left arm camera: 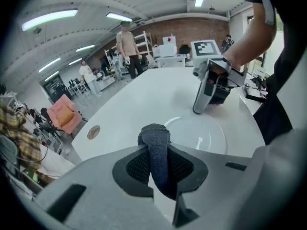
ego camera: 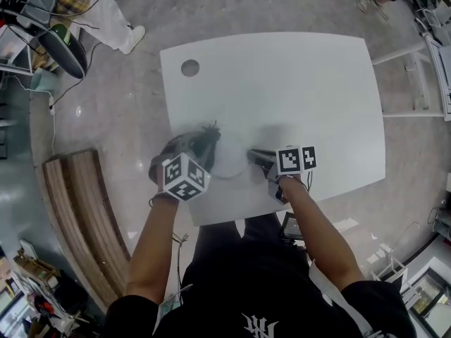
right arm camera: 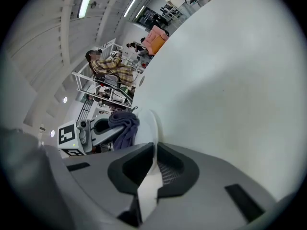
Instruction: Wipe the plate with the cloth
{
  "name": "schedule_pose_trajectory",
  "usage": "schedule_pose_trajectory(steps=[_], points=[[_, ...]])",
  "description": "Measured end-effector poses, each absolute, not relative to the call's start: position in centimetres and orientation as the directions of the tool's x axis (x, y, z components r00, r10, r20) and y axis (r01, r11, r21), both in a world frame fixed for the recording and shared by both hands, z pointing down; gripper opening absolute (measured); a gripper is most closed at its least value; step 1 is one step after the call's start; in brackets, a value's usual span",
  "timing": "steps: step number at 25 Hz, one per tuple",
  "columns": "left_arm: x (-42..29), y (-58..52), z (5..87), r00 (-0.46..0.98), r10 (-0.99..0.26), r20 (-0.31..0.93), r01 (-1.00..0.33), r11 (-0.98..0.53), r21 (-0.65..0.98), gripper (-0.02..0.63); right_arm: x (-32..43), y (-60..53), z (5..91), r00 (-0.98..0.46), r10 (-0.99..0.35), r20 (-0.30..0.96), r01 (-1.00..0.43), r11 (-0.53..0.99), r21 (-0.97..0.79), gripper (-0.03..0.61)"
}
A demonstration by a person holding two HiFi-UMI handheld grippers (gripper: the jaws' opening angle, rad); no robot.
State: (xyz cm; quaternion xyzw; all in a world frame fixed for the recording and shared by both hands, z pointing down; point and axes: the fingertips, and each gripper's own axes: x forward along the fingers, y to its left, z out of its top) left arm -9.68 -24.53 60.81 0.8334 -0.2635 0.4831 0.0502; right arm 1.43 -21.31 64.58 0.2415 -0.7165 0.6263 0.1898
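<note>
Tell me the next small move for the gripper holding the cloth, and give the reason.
Probably sweep the left gripper forward so the cloth drags across the plate. The cloth is pinched in its fingers at the plate's near rim, the white surface ahead is bare, and the right gripper is shut on the far rim, steadying it.

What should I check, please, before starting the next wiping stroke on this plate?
1. Cloth gripped by left tool: ok, the jaws are shut on it.
2. Plate steadied by right tool: ok, the jaws are shut on its rim.
3. Plate resting on the white table: ok.
4. Cloth touching the plate: cannot tell; in the head view it sits at the plate's left edge.
5. The two tools apart from each other: ok, they are on opposite sides of the plate.
</note>
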Motion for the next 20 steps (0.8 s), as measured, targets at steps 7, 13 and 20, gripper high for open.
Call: schedule_pose_trajectory(steps=[7,13,20], points=[[-10.7,-16.6,60.8,0.382,-0.312,0.87,-0.482,-0.87,-0.101,0.051,1.5,-21.4,64.3,-0.804,-0.156,0.574,-0.59,0.086,-0.803,0.023],[-4.9,-12.1,61.4,0.453,-0.228,0.862,-0.361,-0.931,-0.057,0.051,0.7,-20.8,64.4,-0.797,-0.173,0.578,-0.597,0.086,-0.798,0.023],[-0.6,-17.5,61.1,0.482,-0.257,0.837,-0.31,-0.944,-0.111,0.051,0.4,-20.4,64.4,-0.793,-0.17,0.585,-0.604,0.088,-0.792,0.023]])
